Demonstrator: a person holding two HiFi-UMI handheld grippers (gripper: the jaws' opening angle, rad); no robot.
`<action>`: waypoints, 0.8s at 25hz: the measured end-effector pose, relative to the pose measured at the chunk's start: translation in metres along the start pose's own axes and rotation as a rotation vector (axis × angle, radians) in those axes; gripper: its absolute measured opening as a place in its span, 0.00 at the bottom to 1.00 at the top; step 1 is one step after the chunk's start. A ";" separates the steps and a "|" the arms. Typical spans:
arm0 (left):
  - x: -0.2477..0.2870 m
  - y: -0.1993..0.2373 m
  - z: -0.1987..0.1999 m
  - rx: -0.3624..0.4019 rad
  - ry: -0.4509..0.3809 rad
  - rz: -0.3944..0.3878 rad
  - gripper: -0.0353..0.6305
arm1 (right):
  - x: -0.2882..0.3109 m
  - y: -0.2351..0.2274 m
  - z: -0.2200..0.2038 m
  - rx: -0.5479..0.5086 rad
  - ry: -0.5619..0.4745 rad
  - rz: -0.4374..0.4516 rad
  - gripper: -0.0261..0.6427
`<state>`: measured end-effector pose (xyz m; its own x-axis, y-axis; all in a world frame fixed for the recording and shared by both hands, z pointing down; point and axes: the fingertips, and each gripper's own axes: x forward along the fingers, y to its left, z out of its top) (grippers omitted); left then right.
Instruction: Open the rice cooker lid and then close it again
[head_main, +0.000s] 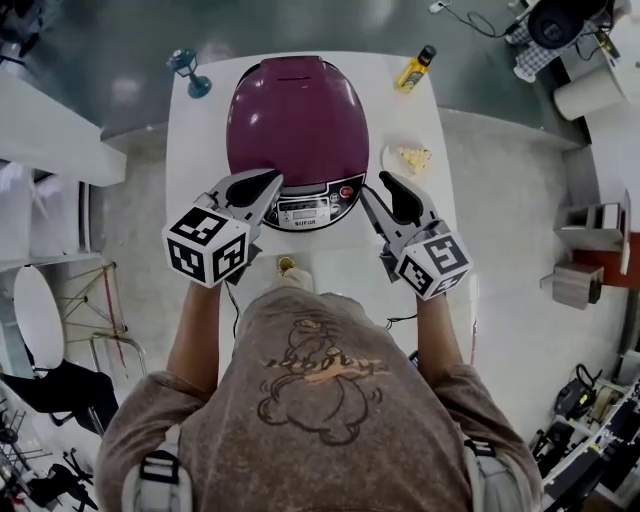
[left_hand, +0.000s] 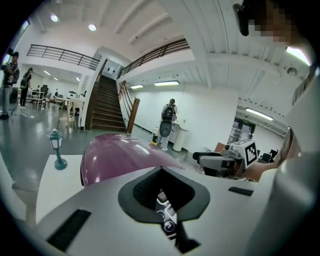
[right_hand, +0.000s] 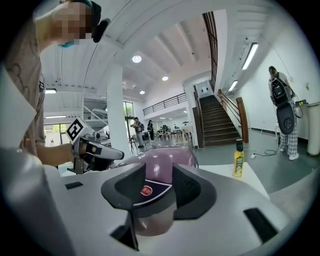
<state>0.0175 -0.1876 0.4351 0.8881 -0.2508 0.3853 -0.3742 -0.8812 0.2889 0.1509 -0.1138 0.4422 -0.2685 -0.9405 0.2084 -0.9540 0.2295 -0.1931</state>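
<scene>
A small teal lamp (head_main: 188, 72) stood near the far left corner of the white table (head_main: 196, 140), close to its edge. A bare strip of tabletop ran from it along the left side toward the person. The left gripper (head_main: 268, 184) hung over the near end of that strip, its tips at the front left of the rice cooker (head_main: 297, 130). Its jaws were pressed together at the tips with nothing pinched between them. Whether they touched the housing could not be told.

The rice cooker sat in the middle of the narrow table and took up most of its width. Its purple lid (head_main: 290, 95) was down and its control panel (head_main: 305, 211) faced the person. Bare tabletop lay between the panel and the near edge.

The right gripper (head_main: 376, 190) hung at the front right, just beside the red button (head_main: 347, 192), with its jaws spread partway and empty. Beyond it a small dish (head_main: 408, 158) lay just beside the rice cooker, crowding the right-hand strip. A yellow bottle (head_main: 415, 68) stood upright near the far right corner. Open floor (head_main: 500, 220) lay past both long edges.
</scene>
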 end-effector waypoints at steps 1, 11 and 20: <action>-0.003 -0.003 0.000 0.003 -0.015 0.012 0.08 | -0.007 0.002 0.000 0.000 -0.010 -0.007 0.28; -0.036 -0.057 -0.007 -0.008 -0.169 0.048 0.08 | -0.079 0.009 -0.014 0.011 -0.070 -0.084 0.14; -0.070 -0.101 -0.045 0.000 -0.267 0.078 0.09 | -0.127 0.030 -0.047 0.035 -0.086 -0.116 0.05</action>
<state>-0.0191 -0.0628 0.4178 0.8955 -0.4148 0.1615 -0.4443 -0.8551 0.2671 0.1504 0.0247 0.4548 -0.1425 -0.9785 0.1488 -0.9724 0.1103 -0.2057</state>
